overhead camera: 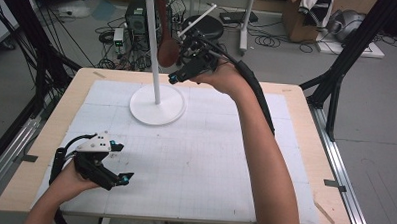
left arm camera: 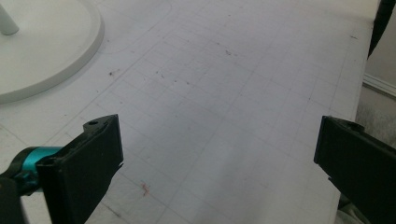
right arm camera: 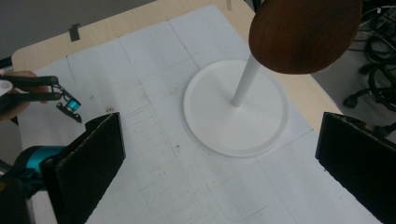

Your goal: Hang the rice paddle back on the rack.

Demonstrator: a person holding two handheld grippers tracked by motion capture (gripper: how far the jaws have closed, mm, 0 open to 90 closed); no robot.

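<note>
Two wide-open grippers, left gripper [overhead camera: 118, 163] and right gripper [overhead camera: 180, 71], above white gridded mat [overhead camera: 195, 157].

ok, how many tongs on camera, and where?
2. Left tongs sit open, low over the mat's near-left corner. Right tongs are open too, raised beside the brown spoon hanging on the white stand.

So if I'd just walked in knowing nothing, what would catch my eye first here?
Probably the brown wooden spoon hanging from the white stand at the far middle of the table. Just right of it, the right gripper is held up in the air, jaws wide open and empty. The left gripper sits low at the near left corner, also open.
</note>
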